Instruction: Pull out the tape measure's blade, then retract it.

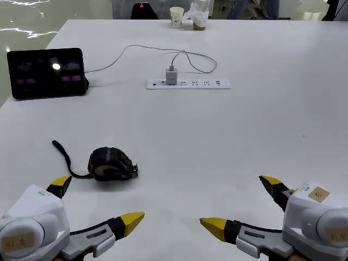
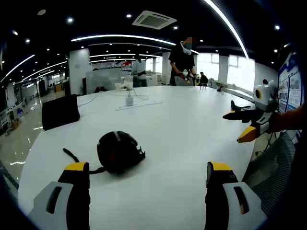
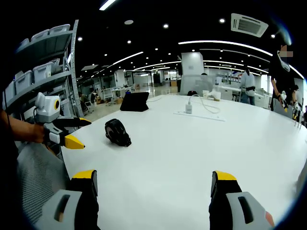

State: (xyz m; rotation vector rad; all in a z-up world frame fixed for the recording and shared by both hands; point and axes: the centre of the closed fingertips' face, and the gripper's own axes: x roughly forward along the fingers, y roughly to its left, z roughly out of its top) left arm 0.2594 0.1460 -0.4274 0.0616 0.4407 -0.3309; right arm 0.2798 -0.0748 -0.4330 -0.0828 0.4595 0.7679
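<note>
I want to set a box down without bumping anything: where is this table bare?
Widest bare stretch: the right half of the table, from the power strip down to the right gripper. The band between power strip and tape measure is bare too. Crowded: the left side, with tablet, tape measure and left gripper; cups stand at the far edge.

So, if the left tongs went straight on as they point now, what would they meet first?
Probably the tape measure: it lies on the table ahead of the open left tongs, a little left of their midline. How high they hover is unclear.
</note>
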